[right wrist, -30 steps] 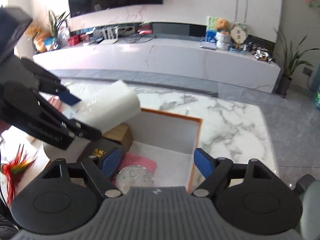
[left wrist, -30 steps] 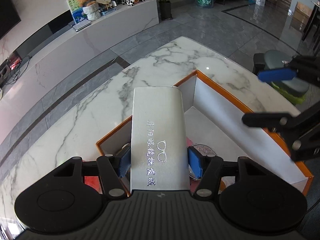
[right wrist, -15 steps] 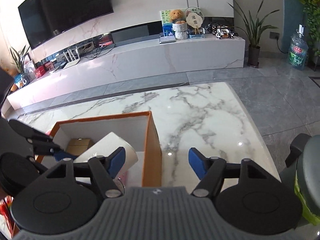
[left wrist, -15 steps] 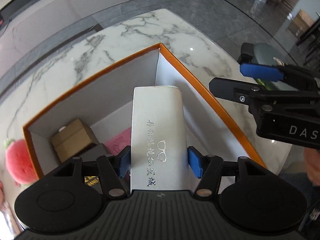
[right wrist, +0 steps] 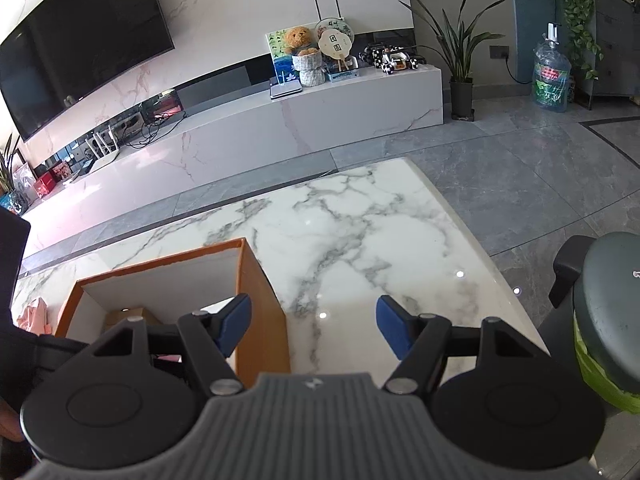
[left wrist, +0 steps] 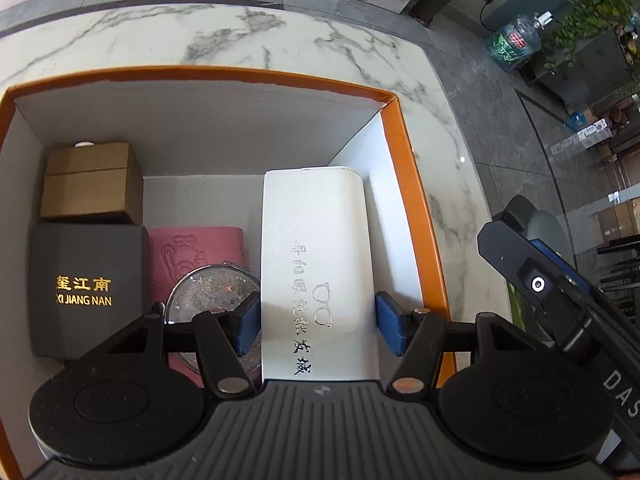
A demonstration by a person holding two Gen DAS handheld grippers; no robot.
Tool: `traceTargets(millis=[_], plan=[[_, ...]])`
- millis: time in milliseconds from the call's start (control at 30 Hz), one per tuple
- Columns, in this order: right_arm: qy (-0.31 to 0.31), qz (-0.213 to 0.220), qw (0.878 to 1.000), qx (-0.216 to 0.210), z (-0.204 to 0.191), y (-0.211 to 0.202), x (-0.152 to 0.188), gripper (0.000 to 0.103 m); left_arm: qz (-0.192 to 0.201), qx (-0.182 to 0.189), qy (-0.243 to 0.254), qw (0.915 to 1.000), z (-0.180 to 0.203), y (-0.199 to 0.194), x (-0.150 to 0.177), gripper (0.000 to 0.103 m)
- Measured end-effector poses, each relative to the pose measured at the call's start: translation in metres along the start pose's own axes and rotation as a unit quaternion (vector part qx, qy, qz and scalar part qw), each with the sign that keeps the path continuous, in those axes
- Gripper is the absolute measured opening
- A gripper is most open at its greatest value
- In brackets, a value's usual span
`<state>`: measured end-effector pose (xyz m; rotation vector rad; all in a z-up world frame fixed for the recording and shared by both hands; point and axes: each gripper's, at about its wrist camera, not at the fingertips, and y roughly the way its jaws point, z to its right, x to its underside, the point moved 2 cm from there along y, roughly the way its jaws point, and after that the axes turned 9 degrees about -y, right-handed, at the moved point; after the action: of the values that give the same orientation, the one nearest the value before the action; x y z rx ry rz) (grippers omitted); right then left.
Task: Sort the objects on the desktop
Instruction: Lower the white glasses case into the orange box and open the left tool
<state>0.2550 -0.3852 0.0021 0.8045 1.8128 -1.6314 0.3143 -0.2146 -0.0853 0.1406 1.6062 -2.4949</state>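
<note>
The left gripper point(left wrist: 316, 322) is clamped on a long white glasses case point(left wrist: 318, 264) with silver characters and a small spectacles outline printed down its lid. The case runs lengthways between the two blue pads point(left wrist: 248, 326), one pressed on each long side near the end closest to the camera, and the rest of it reaches forward past the fingertips. It sits inside the open orange-rimmed cardboard box point(left wrist: 416, 208) with white inner walls, along the box's right wall — whether its underside already rests on the box floor cannot be told.

To the left of the case in the same box lie a round glittery silver compact point(left wrist: 208, 292), partly under the left finger, a pink embossed leather pouch point(left wrist: 188, 248) beneath it, a dark grey box with gold lettering point(left wrist: 86, 292) and, behind that, a small brown corrugated carton point(left wrist: 92, 184). The box stands on a white marble table with grey veins point(left wrist: 280, 40).

The right gripper point(right wrist: 314, 330) hangs just outside the box's right wall, over bare marble. Its blue-padded fingers stand apart with nothing between them — they have just been narrowing a little. From the left camera it shows as a black body point(left wrist: 560, 296) to the right of the box.
</note>
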Motion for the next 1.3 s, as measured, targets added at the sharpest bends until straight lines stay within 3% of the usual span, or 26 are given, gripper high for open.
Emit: traceTargets(millis=[233, 433, 567, 767, 867, 967, 1167, 1300], plan=[[-0.008, 0.002, 1.000, 0.001, -0.001, 0.000, 0.001, 0.071, 0.000, 0.021, -0.004, 0.9998, -0.003, 0.008, -0.002, 0.069], [-0.013, -0.001, 1.000, 0.001, -0.002, 0.001, 0.001, 0.071, -0.011, 0.014, 0.006, 0.9998, -0.004, 0.007, -0.004, 0.068], [-0.017, -0.002, 1.000, 0.001, -0.003, 0.002, 0.001, 0.071, -0.023, 0.007, 0.033, 0.9992, -0.003, -0.002, 0.007, 0.041], [-0.021, -0.002, 1.000, 0.001, -0.005, 0.002, 0.002, 0.071, -0.060, 0.001, 0.095, 0.9936, 0.003, -0.012, 0.037, 0.036], [-0.021, -0.002, 1.000, 0.002, -0.005, 0.002, 0.002, 0.071, -0.089, -0.012, 0.150, 0.9846, 0.012, -0.009, 0.056, 0.036], [-0.022, -0.002, 1.000, 0.001, -0.005, 0.002, 0.002, 0.071, -0.081, -0.045, 0.192, 0.9769, 0.018, -0.003, 0.067, 0.036], [-0.025, -0.003, 1.000, 0.005, -0.005, 0.004, 0.002, 0.071, -0.071, -0.057, 0.202, 0.9752, 0.019, 0.006, 0.064, 0.023], [-0.030, -0.004, 1.000, 0.003, -0.006, 0.004, 0.003, 0.071, -0.062, -0.065, 0.205, 0.9746, 0.022, 0.011, 0.061, 0.020]])
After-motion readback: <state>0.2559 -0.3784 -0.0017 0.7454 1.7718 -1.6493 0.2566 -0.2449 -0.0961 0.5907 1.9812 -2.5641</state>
